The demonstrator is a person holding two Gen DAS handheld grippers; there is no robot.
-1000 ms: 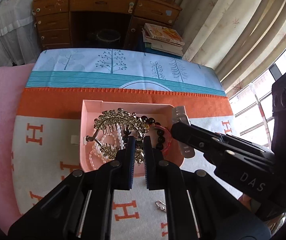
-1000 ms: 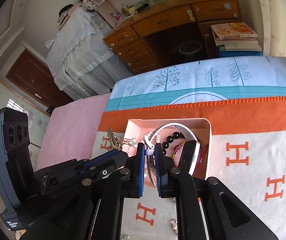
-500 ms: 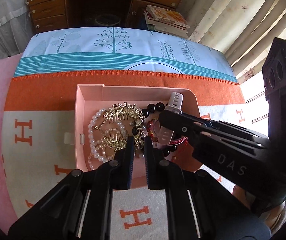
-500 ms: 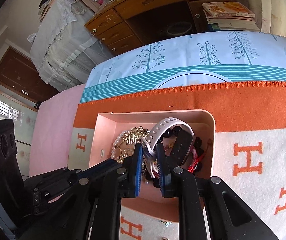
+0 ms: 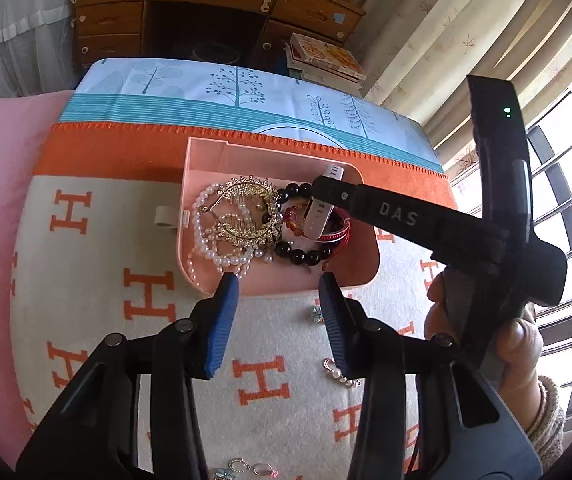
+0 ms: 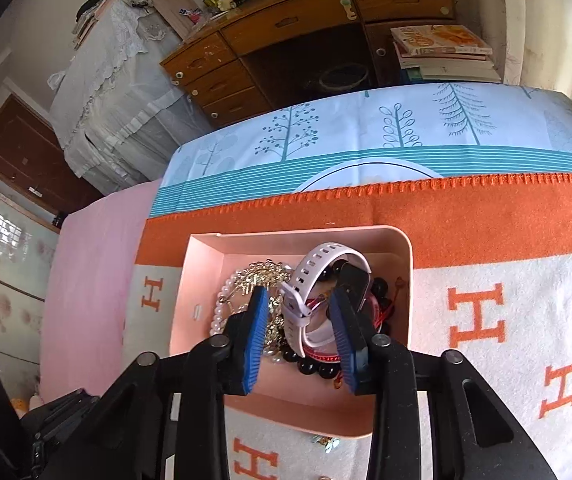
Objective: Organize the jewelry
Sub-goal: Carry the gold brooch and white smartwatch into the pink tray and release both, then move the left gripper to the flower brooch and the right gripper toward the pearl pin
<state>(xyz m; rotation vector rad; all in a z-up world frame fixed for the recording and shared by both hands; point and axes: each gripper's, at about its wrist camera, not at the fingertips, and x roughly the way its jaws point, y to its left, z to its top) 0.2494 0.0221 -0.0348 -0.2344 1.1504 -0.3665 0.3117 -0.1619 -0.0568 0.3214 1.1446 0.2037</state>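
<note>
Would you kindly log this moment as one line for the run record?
left gripper: open, empty | right gripper: open over watch | watch, pearls, comb: in pink tray | trinkets: outside, on blanket

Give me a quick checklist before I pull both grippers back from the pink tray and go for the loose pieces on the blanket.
1. Left gripper open, holding nothing: ok.
2. Right gripper open: ok.
3. White watch released inside the pink tray: ok, but its strap stands between the right gripper's open fingers, so lift straight out.
4. Gold hair comb and pearl necklace lie in the tray: ok.
5. Pearl strand clear of the left fingertips: cannot tell, it lies very close.
6. Loose pieces remaining on the blanket, such as the small earring: not ok, not yet collected.
</note>
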